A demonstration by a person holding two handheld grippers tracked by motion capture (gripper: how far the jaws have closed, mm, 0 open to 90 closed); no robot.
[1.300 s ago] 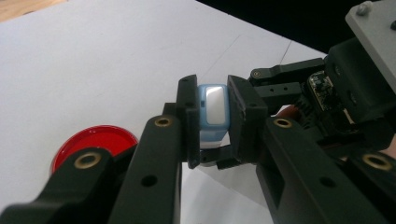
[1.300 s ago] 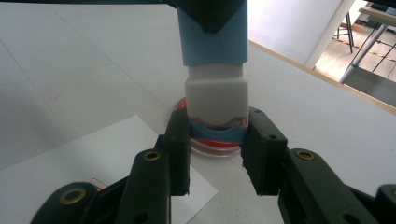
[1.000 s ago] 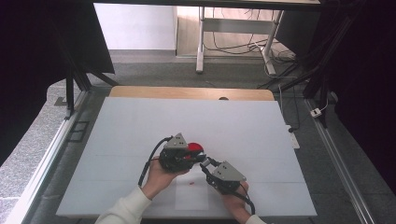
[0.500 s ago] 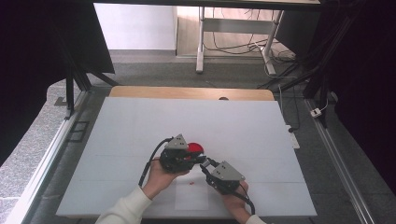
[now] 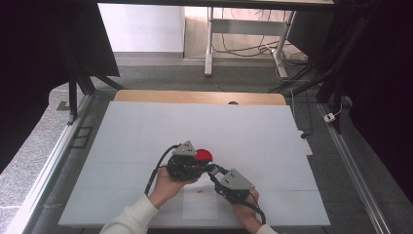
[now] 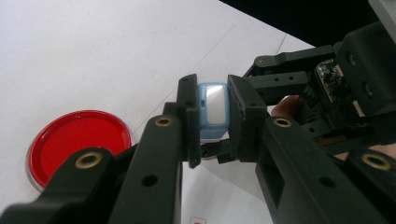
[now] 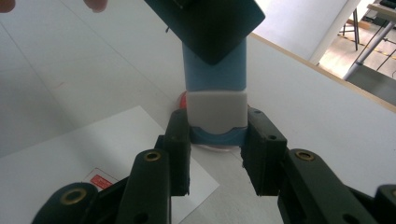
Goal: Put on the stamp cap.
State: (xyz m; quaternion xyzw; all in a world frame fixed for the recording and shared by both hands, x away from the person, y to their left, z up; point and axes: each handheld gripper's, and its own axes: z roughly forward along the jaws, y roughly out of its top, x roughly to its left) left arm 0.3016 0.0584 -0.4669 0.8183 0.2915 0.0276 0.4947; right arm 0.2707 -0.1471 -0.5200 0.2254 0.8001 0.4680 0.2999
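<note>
A small light-blue block with a white cap is held above the table between both grippers. My left gripper is shut on its blue body. My right gripper is shut on the white-capped end. The two grippers meet tip to tip near the table's front middle, the left gripper on the left and the right gripper on the right. A red round lid lies flat on the table just beyond the left gripper, and the high view has this red lid too.
A white sheet of paper with a small red label lies under the grippers near the front edge. The white table stretches wide on all sides. A wooden strip runs along its far edge.
</note>
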